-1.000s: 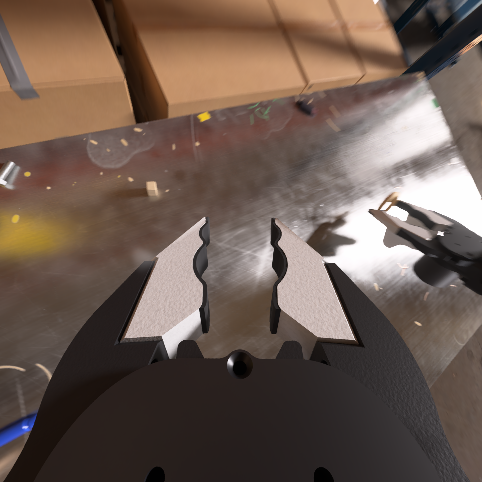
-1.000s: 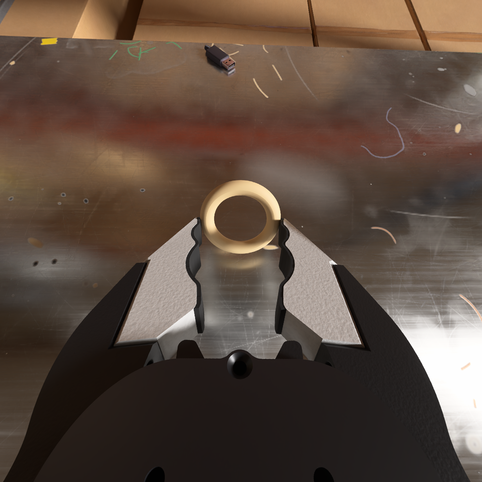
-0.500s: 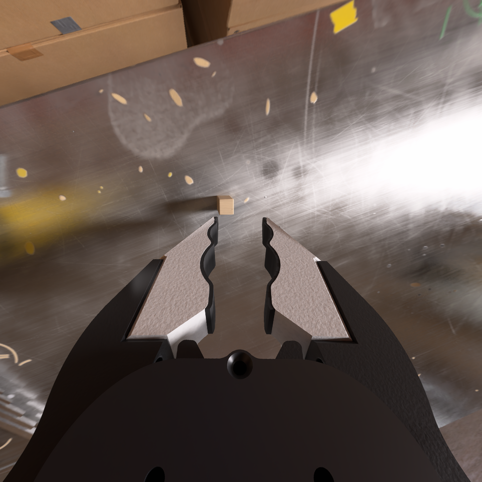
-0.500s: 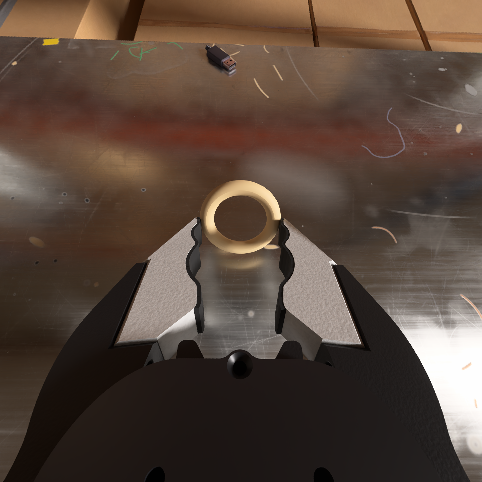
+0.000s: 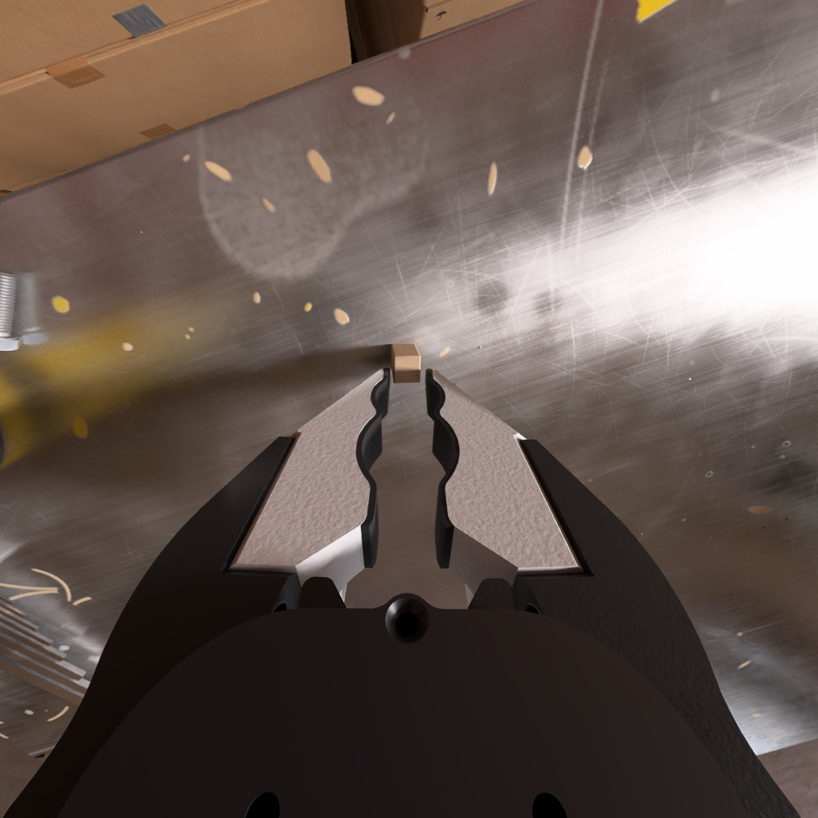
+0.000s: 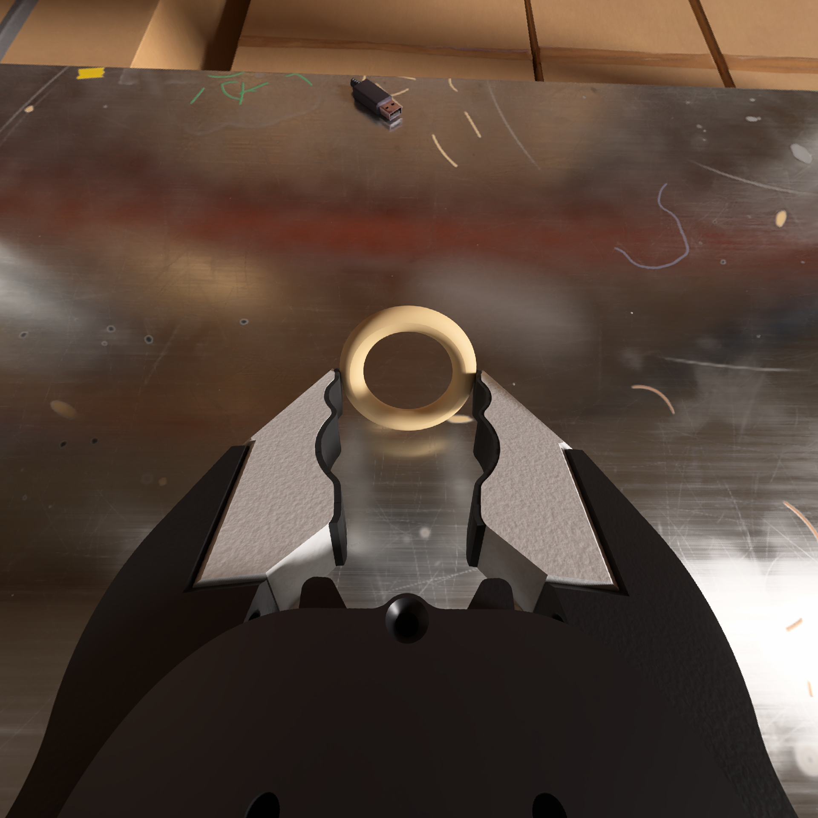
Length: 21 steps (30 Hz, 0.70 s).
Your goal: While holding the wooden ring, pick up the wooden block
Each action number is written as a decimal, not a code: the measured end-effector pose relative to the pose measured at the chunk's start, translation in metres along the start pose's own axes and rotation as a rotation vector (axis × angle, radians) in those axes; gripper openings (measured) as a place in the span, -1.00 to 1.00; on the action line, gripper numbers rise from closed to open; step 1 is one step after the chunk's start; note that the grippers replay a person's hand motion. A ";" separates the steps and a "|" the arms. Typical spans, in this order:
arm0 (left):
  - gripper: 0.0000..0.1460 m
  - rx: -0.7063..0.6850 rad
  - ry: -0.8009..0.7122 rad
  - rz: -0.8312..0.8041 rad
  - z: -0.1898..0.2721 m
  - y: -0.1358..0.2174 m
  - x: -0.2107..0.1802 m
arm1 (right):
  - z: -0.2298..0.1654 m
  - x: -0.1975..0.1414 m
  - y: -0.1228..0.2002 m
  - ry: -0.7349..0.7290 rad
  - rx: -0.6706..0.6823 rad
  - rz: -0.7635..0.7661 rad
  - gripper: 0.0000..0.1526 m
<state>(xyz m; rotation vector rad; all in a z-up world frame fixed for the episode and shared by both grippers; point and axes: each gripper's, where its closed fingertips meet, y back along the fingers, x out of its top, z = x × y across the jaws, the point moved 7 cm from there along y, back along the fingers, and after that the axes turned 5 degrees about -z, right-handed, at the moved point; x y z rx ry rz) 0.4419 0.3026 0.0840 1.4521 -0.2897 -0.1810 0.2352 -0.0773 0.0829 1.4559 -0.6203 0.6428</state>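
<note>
Brushed steel, scratched and glaring under the lights, makes up the tabletop (image 5: pixel 575 398) both grippers work over. Far to the left of the left wrist view, a hex bolt (image 5: pixel 15 310) lies at the frame edge, with cardboard boxes (image 5: pixel 177 79) stacked beyond the table's far rim. Moving right, the left gripper (image 5: pixel 405 376) points its tips at the wooden block (image 5: pixel 405 364), a small pale cube sitting on the steel. Its fingers (image 5: pixel 318 478) are parted only a little, and the block sits right at the mouth of that gap, barely between the tips; I cannot tell whether either tip touches it. The block is not yet gripped, I'd say.

Over in the right wrist view, a dark USB plug (image 6: pixel 378 99) lies near the table's far edge, well apart from everything. Nearer, the right gripper (image 6: pixel 407 376) pinches the wooden ring (image 6: pixel 354 376) across its outer sides, one fingertip on each flank, the ring's hole facing the camera. A faint reflection under it suggests it is held clear of the steel.

So the ring half looks settled, and the step in hand is the final approach to the block. Next, I'd judge, the left gripper needs to ease forward so the cube sits deeper between the pads, close squarely, then lift, while the right keeps its pinch.
</note>
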 end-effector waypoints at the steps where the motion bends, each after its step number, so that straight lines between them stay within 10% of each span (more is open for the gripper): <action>1: -0.85 -0.006 -0.001 -0.002 0.000 0.000 0.000 | 0.000 0.000 0.000 0.001 -0.001 0.000 -0.22; 12: -0.85 -0.154 -0.103 0.159 0.034 0.061 -0.011 | 0.000 -0.001 0.001 0.000 0.002 -0.001 -0.22; 21: -0.85 -0.283 -0.802 0.366 0.223 0.138 -0.046 | 0.000 -0.008 0.007 0.004 0.015 -0.015 -0.22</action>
